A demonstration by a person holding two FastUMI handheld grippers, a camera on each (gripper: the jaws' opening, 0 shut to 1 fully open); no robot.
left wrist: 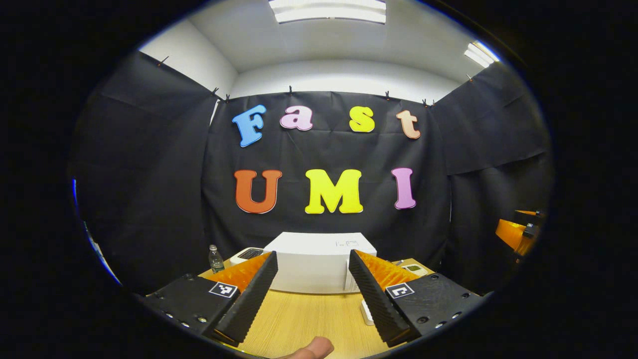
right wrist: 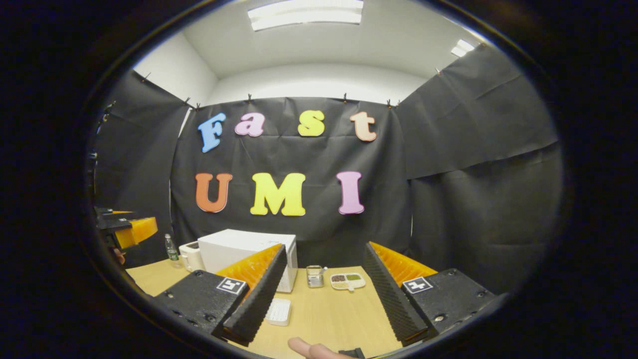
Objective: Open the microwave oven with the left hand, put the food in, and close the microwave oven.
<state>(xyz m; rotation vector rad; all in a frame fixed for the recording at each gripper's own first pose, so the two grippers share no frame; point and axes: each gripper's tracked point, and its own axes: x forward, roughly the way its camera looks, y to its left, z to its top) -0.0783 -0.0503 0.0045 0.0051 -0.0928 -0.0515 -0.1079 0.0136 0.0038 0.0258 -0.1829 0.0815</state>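
Both grippers, left gripper (left wrist: 311, 294) and right gripper (right wrist: 324, 291), gape empty above the counter (left wrist: 304, 319); microwave oven (left wrist: 319, 262) closed, food tray (right wrist: 348, 281) unloaded.

The left gripper view looks level and forward from above the near edge of the worktop (left wrist: 299, 319), straight at the closed microwave oven (left wrist: 319, 262) standing well back against the booth's rear wall. The right gripper view faces the same wall from farther right, so the microwave oven (right wrist: 244, 252) sits left of centre and the food tray (right wrist: 348, 281) lies ahead. Both share the worktop (right wrist: 329, 314), oven and ceiling lights.
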